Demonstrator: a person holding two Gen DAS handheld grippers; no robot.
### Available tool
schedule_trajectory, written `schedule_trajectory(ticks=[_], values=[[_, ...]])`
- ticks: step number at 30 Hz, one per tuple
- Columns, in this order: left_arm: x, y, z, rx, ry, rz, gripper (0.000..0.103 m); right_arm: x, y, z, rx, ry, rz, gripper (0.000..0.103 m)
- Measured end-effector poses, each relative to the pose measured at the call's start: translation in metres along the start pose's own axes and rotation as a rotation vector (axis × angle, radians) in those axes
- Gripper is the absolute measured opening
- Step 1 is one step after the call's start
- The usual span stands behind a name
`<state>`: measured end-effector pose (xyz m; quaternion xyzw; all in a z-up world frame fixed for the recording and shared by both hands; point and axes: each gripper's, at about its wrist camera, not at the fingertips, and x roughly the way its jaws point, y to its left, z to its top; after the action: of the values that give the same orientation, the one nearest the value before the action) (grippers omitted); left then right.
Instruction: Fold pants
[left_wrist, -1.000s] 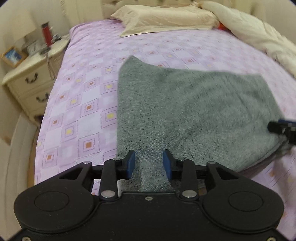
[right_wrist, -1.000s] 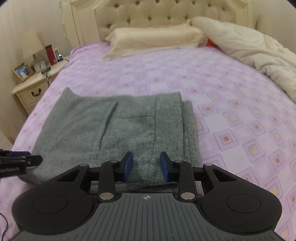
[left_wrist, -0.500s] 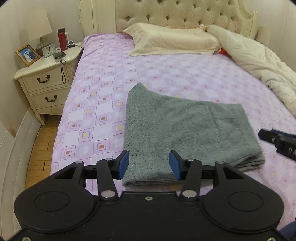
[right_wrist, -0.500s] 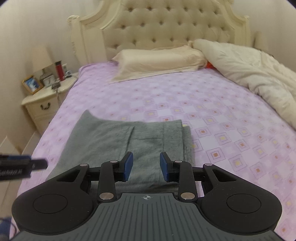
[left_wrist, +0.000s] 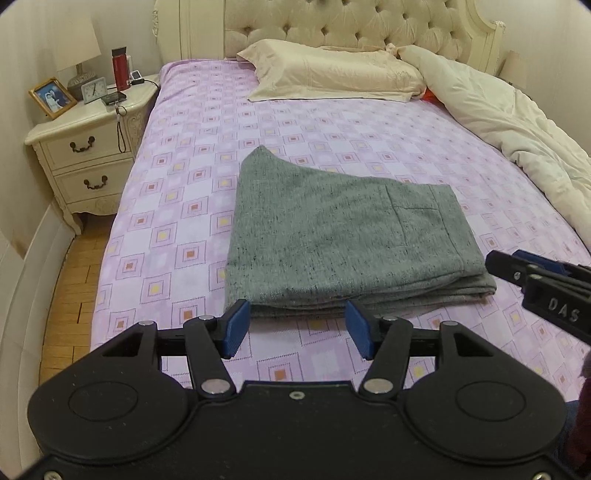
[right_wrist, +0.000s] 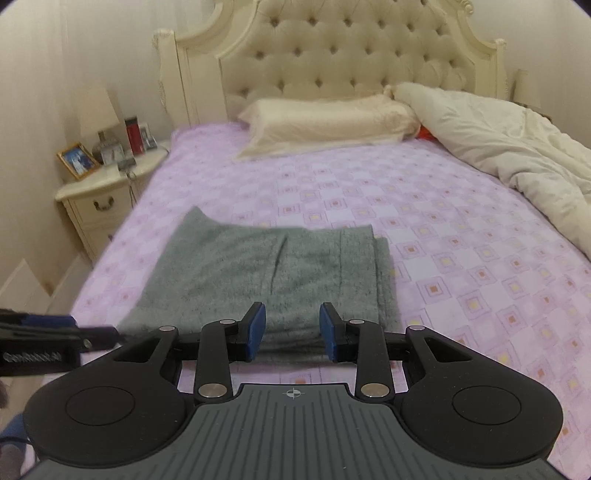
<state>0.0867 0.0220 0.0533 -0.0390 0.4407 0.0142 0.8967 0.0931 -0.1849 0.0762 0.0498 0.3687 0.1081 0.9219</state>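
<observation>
Two grippers hang over the bed (left_wrist: 192, 206) and neither holds anything. My left gripper (left_wrist: 297, 334) sits low in the middle of its frame; its jaws have just been opening and now stand wide, with only the purple sheet between them and the near edge of the pants (left_wrist: 343, 240) just beyond the tips. My right gripper (right_wrist: 291, 332) stands at a middling gap, also empty, its tips apart from the cloth.

Grey pants lie in the centre of both views, folded into a thick flat packet of several layers, with a pointed corner toward the upper left and stacked edges at the lower right. A pillow (left_wrist: 332, 72) and a bunched quilt (left_wrist: 517, 125) lie toward the top and right, well apart from them.

I judge the fold is made and the release step is in hand. What remains, if anything, is to tidy the stray corner; that would call for a light pinch at the top left point.
</observation>
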Motion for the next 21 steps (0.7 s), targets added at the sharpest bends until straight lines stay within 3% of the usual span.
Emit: schedule_trajectory(ticks=[21], values=[[0.0038, 0.0074, -0.0037, -0.017, 0.015, 0.015, 0.062, 0.0086, 0.0009, -0.0053, 0.011, 0.055, 0.037, 0.031]])
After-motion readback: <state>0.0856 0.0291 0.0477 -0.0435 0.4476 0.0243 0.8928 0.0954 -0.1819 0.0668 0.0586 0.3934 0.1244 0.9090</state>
